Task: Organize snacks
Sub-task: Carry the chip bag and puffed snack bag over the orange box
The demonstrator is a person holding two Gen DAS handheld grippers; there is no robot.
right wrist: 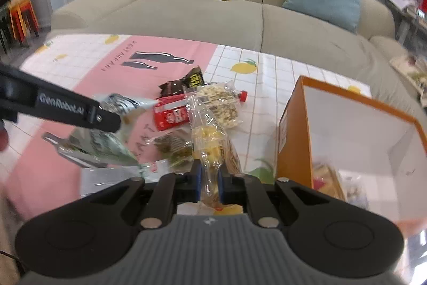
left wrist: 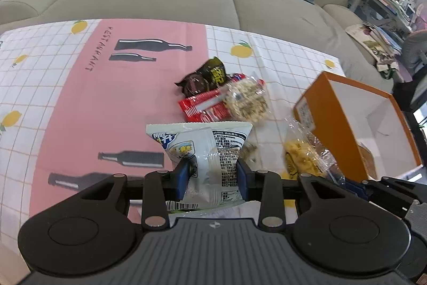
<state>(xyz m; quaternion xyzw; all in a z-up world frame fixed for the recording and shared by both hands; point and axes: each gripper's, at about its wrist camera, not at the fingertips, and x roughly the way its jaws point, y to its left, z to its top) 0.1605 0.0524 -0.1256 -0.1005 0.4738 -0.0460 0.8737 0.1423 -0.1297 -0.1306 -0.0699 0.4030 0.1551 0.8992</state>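
Sofa (right wrist: 213,18) behind; snack pile (left wrist: 221,95) beside orange box (left wrist: 347,108).

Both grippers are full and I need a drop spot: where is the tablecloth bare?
Bare: the pink band left of the red wrapper, toward the printed bottles. Crowded: the snack cluster around the clear puffed-rice pack, up to the orange cardboard box.

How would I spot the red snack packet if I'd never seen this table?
Start at the orange box on the lemon-print tablecloth, then look left to the snack pile. The red snack packet lies flat between a dark wrapper and a clear bag of pale puffed pieces; it alone is bright red.
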